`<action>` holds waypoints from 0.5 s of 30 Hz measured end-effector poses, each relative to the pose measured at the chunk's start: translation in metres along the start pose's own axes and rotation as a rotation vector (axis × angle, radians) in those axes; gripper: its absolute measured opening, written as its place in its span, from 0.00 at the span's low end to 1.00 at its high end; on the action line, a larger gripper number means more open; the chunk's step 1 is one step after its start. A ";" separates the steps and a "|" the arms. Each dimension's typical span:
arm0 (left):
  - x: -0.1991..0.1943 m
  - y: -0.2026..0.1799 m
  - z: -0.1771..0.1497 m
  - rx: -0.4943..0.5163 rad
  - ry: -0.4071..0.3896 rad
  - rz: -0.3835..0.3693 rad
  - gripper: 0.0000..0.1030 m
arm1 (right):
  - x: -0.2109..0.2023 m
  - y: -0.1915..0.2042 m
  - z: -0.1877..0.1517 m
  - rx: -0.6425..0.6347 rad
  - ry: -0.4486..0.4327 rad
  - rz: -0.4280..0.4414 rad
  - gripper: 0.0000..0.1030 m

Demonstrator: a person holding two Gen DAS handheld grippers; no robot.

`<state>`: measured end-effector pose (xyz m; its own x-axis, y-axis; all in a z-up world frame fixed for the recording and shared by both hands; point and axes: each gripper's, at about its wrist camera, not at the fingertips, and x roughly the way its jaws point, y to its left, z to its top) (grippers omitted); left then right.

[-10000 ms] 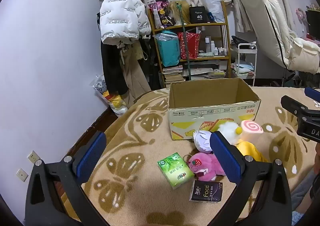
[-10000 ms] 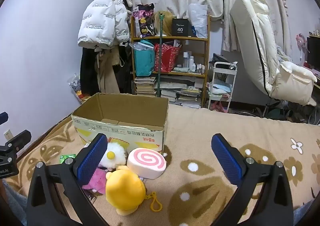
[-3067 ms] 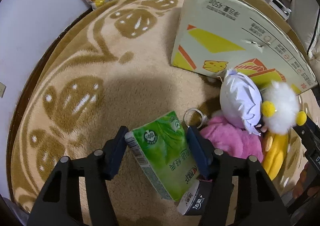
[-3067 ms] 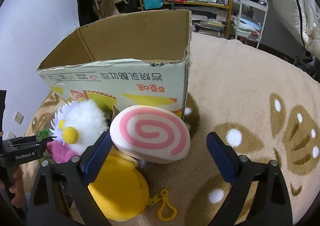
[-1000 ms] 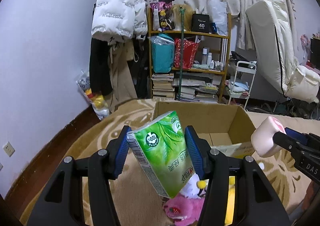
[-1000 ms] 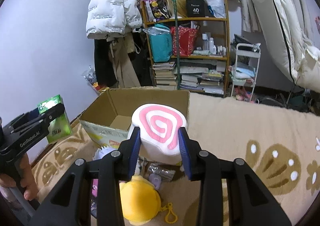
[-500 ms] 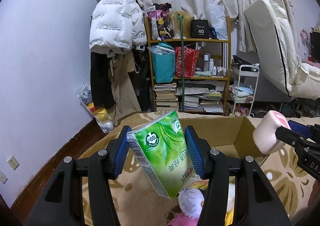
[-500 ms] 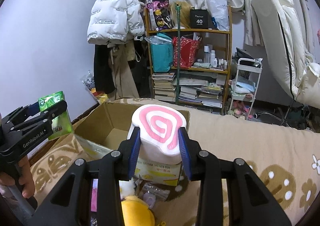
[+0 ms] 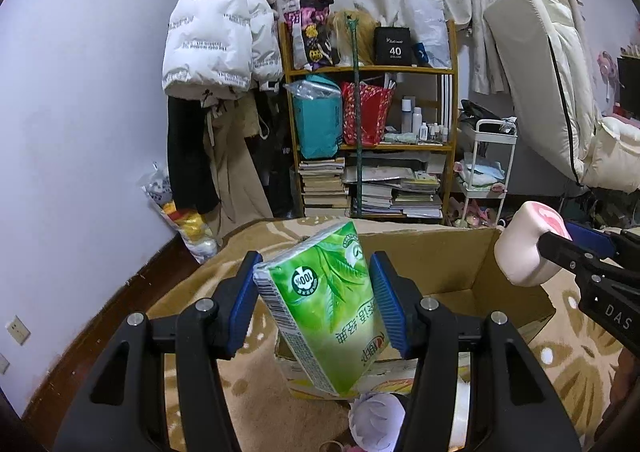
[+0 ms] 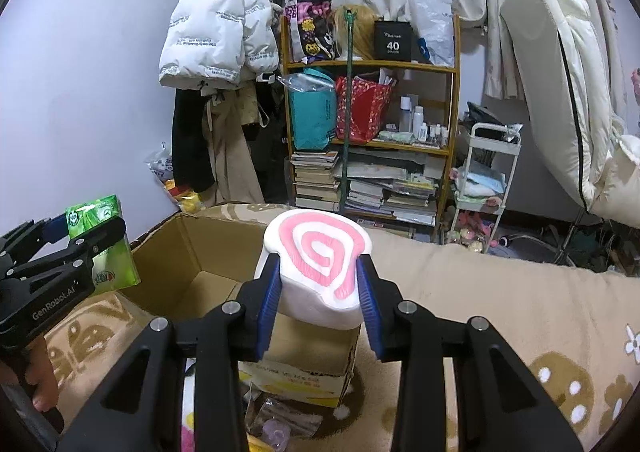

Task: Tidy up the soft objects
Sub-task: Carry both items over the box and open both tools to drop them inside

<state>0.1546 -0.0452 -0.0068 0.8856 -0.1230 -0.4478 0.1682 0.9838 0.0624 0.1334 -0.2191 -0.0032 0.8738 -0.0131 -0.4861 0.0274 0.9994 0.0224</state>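
The green tissue pack (image 9: 330,304) bears a round "100%" badge and Chinese characters that I cannot read with confidence at this angle; a barcode runs down its left edge. On the far shelf a black box (image 9: 395,46) shows "40". The side of the left gripper (image 10: 76,236), seen from the right wrist camera, reads "GenRobot.AI", and the right gripper's body in the left view shows the letters "DAS".

The left gripper (image 9: 314,302) is clamped on the tissue pack, blue pads pressed against both long sides, the pack tilted and held in the air over the near left wall of the open cardboard box (image 9: 448,260). The right gripper (image 10: 318,294) is squeezed on the pink-and-white swirl squishy (image 10: 318,252), its sides dented inward by the pads, held above the box's near right corner. The box stands on a beige patterned blanket (image 10: 520,292), with more soft toys just in front of it, mostly hidden by the grippers.
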 end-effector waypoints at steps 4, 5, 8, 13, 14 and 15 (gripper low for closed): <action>0.007 -0.002 -0.003 0.000 0.007 -0.007 0.52 | 0.008 -0.005 -0.005 0.044 0.022 0.040 0.38; 0.009 -0.002 -0.003 0.001 0.012 -0.014 0.52 | 0.008 -0.006 -0.007 0.055 0.025 0.045 0.38; 0.015 -0.003 -0.001 -0.015 0.025 -0.047 0.53 | 0.009 -0.004 -0.009 0.054 0.032 0.063 0.39; 0.022 -0.006 -0.001 -0.015 0.038 -0.045 0.53 | 0.010 0.003 -0.013 0.013 0.028 0.068 0.41; 0.024 -0.007 -0.001 -0.015 0.044 -0.047 0.53 | 0.010 0.004 -0.014 0.004 0.025 0.067 0.41; 0.024 -0.008 -0.002 -0.015 0.048 -0.048 0.53 | 0.010 0.005 -0.015 -0.006 0.020 0.067 0.41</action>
<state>0.1740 -0.0559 -0.0199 0.8546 -0.1645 -0.4925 0.2036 0.9787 0.0264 0.1348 -0.2139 -0.0210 0.8636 0.0543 -0.5013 -0.0335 0.9982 0.0505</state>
